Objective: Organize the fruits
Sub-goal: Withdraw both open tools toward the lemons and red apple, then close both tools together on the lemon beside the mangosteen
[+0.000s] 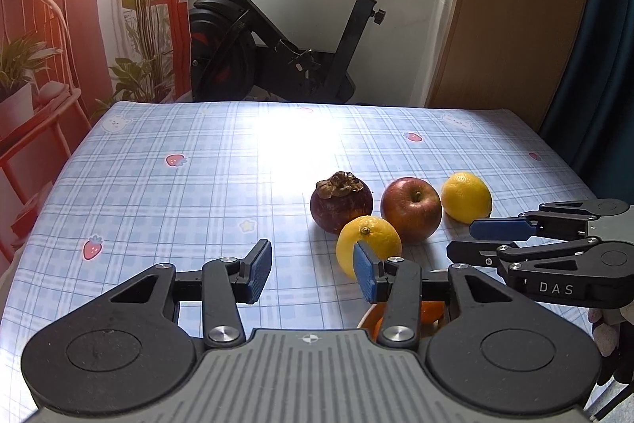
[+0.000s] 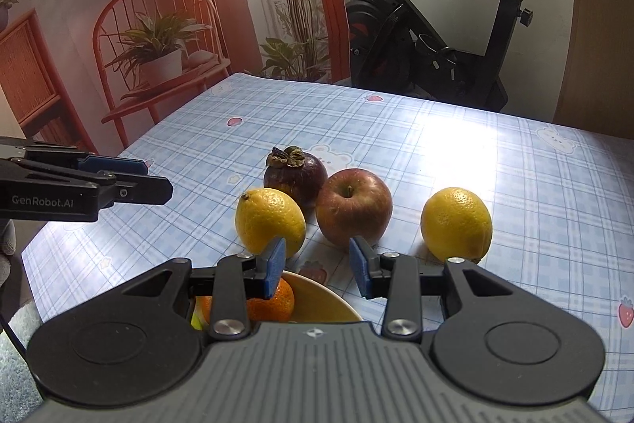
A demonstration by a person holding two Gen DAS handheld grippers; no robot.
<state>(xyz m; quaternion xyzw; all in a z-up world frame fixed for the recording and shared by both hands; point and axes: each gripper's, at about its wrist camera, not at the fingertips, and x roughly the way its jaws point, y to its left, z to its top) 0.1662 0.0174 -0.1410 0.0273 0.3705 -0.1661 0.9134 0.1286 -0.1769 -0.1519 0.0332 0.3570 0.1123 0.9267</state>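
Observation:
Four fruits lie close together on the checked tablecloth: a dark mangosteen (image 1: 340, 201) (image 2: 295, 173), a red apple (image 1: 411, 209) (image 2: 354, 207), and two lemons, one nearer (image 1: 368, 240) (image 2: 270, 221) and one off to the right (image 1: 466, 197) (image 2: 455, 222). A yellow bowl (image 2: 329, 298) with an orange (image 2: 273, 300) (image 1: 430, 310) sits under the grippers at the near edge. My left gripper (image 1: 313, 274) (image 2: 158, 179) is open and empty, left of the near lemon. Above the bowl's far rim, my right gripper (image 2: 318, 266) (image 1: 461, 240) is open and holds nothing, short of the apple.
The table (image 1: 166, 185) carries a blue plaid cloth with strawberry prints. Behind it stand an exercise bike (image 1: 285, 26) and a wall poster of a chair and plants (image 2: 158, 46). A wooden door (image 1: 515, 6) is at the right.

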